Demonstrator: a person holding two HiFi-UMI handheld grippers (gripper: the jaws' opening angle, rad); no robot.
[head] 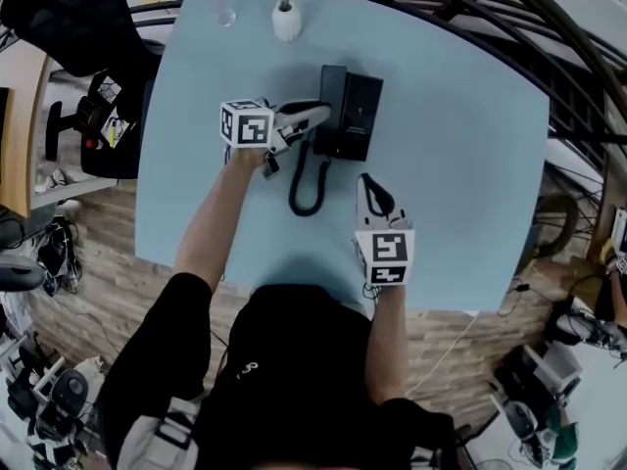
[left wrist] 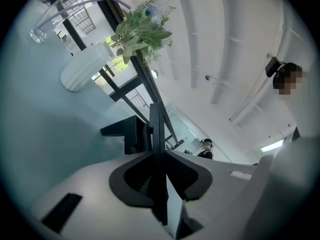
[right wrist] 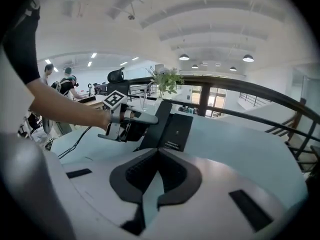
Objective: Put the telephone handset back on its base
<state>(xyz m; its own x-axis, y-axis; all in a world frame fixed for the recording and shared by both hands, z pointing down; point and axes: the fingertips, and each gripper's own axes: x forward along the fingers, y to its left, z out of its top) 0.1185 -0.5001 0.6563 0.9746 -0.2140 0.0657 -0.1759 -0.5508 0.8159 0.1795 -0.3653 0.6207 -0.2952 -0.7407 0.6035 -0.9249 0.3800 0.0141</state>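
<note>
The left gripper (head: pixel 312 117) has its jaws closed part way on the handset (head: pixel 332 91). In the left gripper view a thin dark slab stands between the two pads, and they press on it from both sides. The handset is on its edge along the 9 o'clock side of the base (head: pixel 361 116). I cannot tell if it already touches the cradle or hangs a little above it. The right gripper (head: pixel 370 192) rests low on the table (head: pixel 460 164), at about 6 o'clock from the base. Its jaws are together and hold nothing.

To do this step well, I think the handset must first turn from its edge to lie flat. Its long side should then run along the long side of the base, toward 12 o'clock. It should go down slowly, and the jaws should open only when both ends sit in the cradle.

The coiled cord (head: pixel 306 186) loops at 7 o'clock from the base, and it could pull the handset sideways, so some slack is useful. The base may slide, and the free gripper could steady it from the 3 o'clock side. The vase (head: pixel 287 20) at 11 o'clock is well apart and is no danger.
</note>
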